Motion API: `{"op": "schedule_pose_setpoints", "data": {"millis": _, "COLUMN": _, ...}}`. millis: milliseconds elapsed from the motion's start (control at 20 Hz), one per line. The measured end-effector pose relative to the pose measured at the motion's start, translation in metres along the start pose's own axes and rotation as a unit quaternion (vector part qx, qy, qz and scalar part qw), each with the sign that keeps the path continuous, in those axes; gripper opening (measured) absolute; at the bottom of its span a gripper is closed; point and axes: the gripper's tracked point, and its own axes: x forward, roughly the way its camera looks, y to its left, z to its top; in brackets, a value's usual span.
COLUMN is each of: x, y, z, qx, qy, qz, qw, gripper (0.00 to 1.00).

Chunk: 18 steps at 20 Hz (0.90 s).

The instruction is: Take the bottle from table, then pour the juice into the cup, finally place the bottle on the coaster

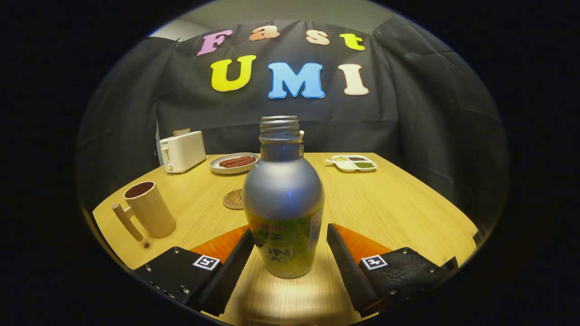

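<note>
The bottle (283,199) stood upright on the table (398,203) between the fingers of the gripper (290,244), uncapped, with a threaded neck, a silver-grey shoulder and a green label below; the label's writing was too warped to read. The fingers were apart, a gap on each side of the bottle. A round coaster (233,199) lay just behind it at eleven o'clock. The cup (147,209) stood at nine o'clock. Farther off were a toaster (182,151), a plate (234,163) and, at one o'clock, a tray (353,163).
</note>
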Motion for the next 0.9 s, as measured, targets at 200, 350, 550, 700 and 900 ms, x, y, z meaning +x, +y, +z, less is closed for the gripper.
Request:
{"op": "schedule_pose_setpoints", "data": {"millis": 200, "x": 0.0025, "y": -0.0016, "z": -0.0074, "qx": 0.006, "qy": 0.009, "qz": -0.003, "qw": 1.0, "gripper": 0.98}}
{"op": "schedule_pose_setpoints", "data": {"millis": 350, "x": 0.005, "y": -0.0003, "z": -0.01, "qx": 0.01, "qy": 0.015, "qz": -0.002, "qw": 1.0, "gripper": 0.96}}
{"op": "schedule_pose_setpoints", "data": {"millis": 550, "x": 0.0079, "y": 0.0017, "z": -0.0059, "qx": 0.006, "qy": 0.011, "qz": 0.001, "qw": 1.0, "gripper": 0.95}}
{"op": "schedule_pose_setpoints", "data": {"millis": 700, "x": 0.0092, "y": 0.0006, "z": -0.0065, "qx": 0.002, "qy": 0.014, "qz": 0.001, "qw": 1.0, "gripper": 0.82}}
{"op": "schedule_pose_setpoints", "data": {"millis": 900, "x": 0.0102, "y": 0.0019, "z": -0.0049, "qx": -0.015, "qy": 0.02, "qz": 0.003, "qw": 1.0, "gripper": 0.77}}
